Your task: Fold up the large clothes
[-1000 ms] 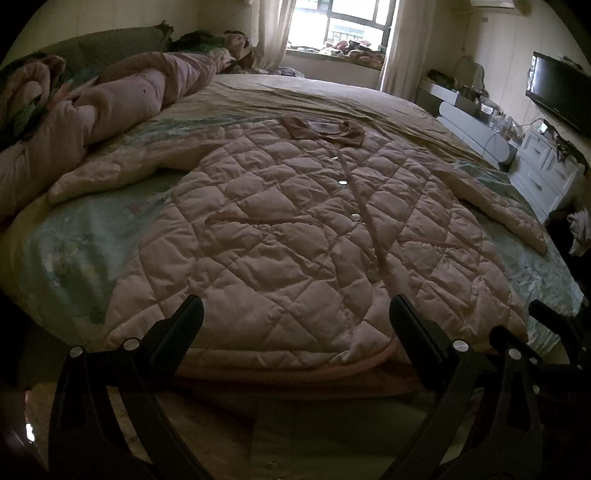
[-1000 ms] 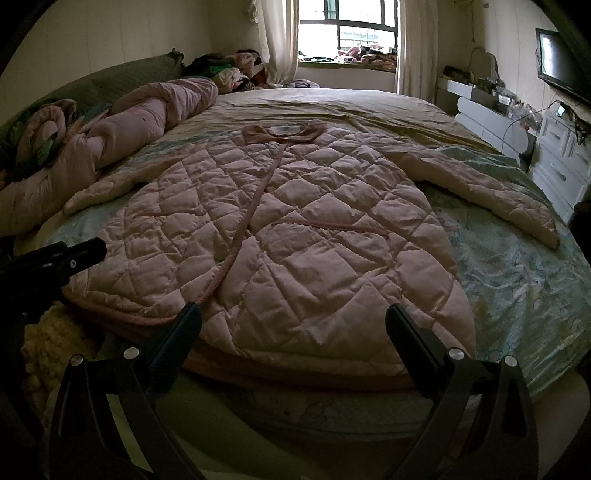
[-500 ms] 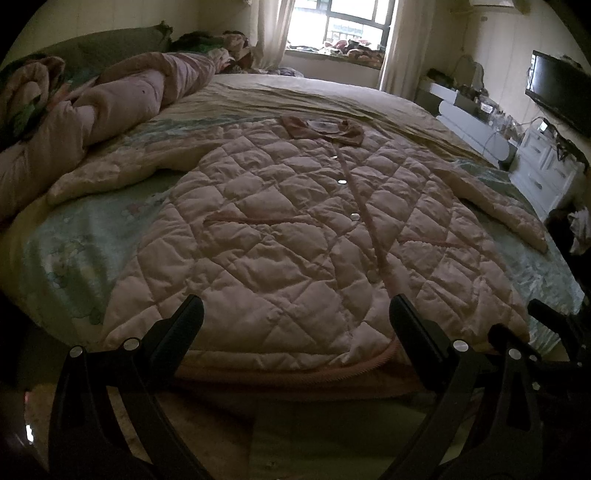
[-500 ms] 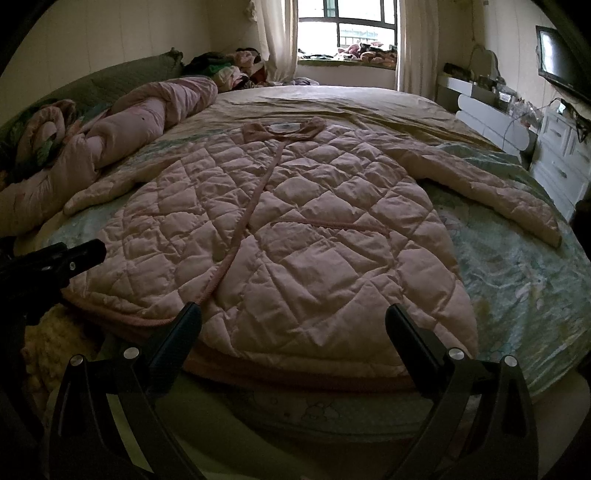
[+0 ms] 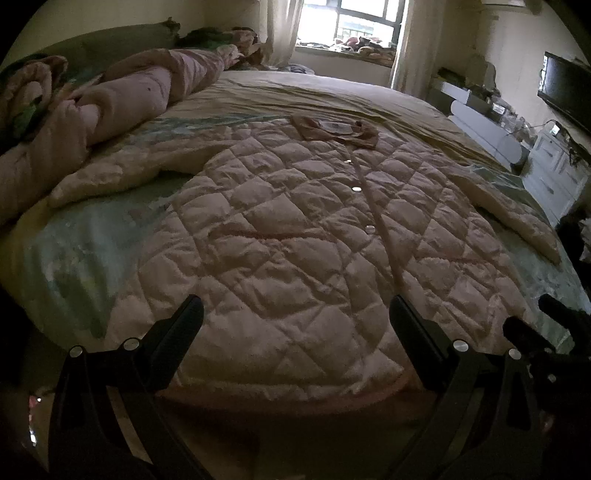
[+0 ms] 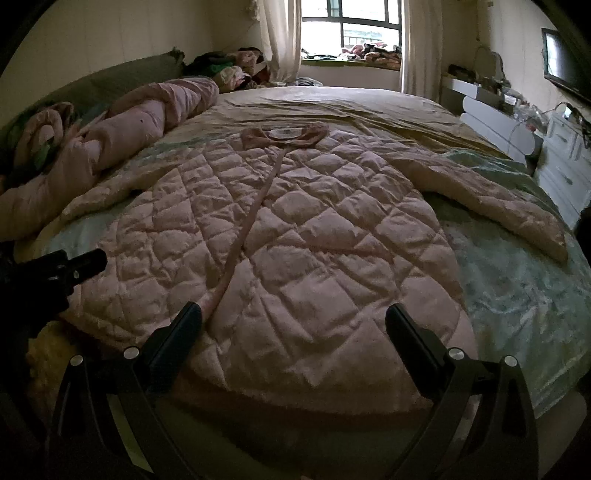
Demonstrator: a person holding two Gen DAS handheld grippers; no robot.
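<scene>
A large pink quilted coat (image 5: 295, 236) (image 6: 295, 236) lies flat and buttoned on the bed, collar toward the window, hem at the near bed edge, both sleeves spread outward. My left gripper (image 5: 295, 314) hovers just over the hem, open, nothing between its fingers. My right gripper (image 6: 293, 321) hangs over the hem further right, also open and empty. In the right wrist view the left gripper's tip (image 6: 74, 266) shows at the left edge; in the left wrist view the right gripper (image 5: 546, 332) shows at the lower right.
A rolled pink duvet (image 6: 122, 136) lies along the bed's left side. The bed (image 6: 517, 288) has a pale green sheet. White drawers (image 6: 565, 147) and a wall TV (image 5: 569, 92) stand at the right. A window (image 6: 351, 26) is at the far end.
Both grippers have edged slightly forward and lower toward the coat's hem; the coat itself has not moved.
</scene>
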